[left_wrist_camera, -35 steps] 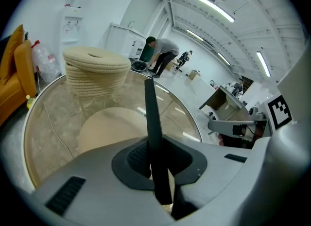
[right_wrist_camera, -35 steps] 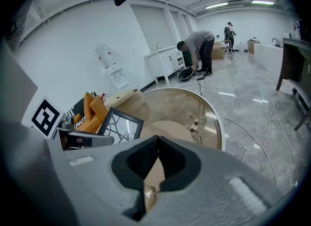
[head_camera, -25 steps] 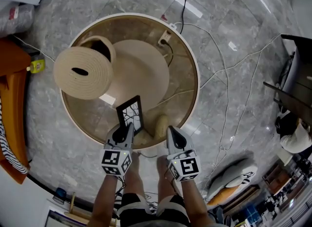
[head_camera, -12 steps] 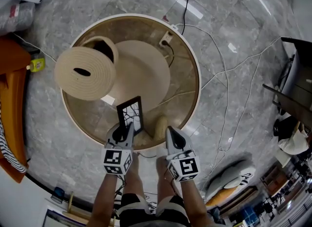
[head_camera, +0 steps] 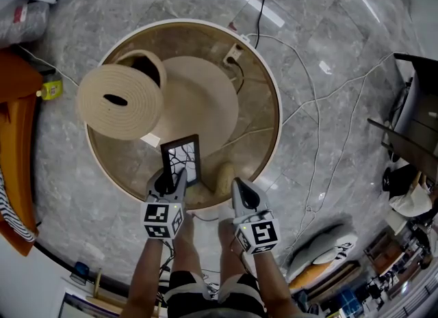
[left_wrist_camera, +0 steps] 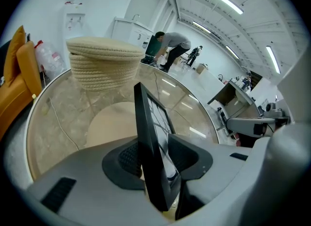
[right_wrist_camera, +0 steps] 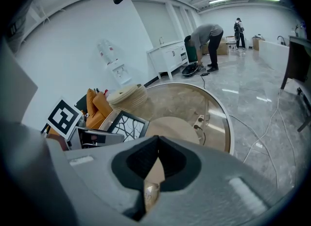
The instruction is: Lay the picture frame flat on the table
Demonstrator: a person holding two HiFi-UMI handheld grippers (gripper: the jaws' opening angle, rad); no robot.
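Observation:
The black picture frame [head_camera: 182, 162] with a white branch print stands tilted at the near edge of the round glass table [head_camera: 263, 77]. In the left gripper view the frame [left_wrist_camera: 149, 137] rises edge-on between the jaws. My left gripper [head_camera: 170, 181] straddles its lower end, and its jaws have just been opening; the pads sit beside the frame without pressing it. My right gripper [head_camera: 243, 191] hangs just right of the frame with its jaws shut and nothing in them. In the right gripper view the frame [right_wrist_camera: 127, 125] shows at the left, beyond that gripper [right_wrist_camera: 156, 164].
A stack of woven beige mats [head_camera: 120, 101] stands at the table's left, and a round beige mat [head_camera: 202, 98] lies in the middle. A power strip [head_camera: 231, 53] and cables lie at the far side. A small beige object [head_camera: 224, 176] rests beside the frame.
The left gripper's jaws have spread apart around the frame. The frame's top has shifted slightly left, and the left gripper has drifted a little left. The right gripper has stayed still.

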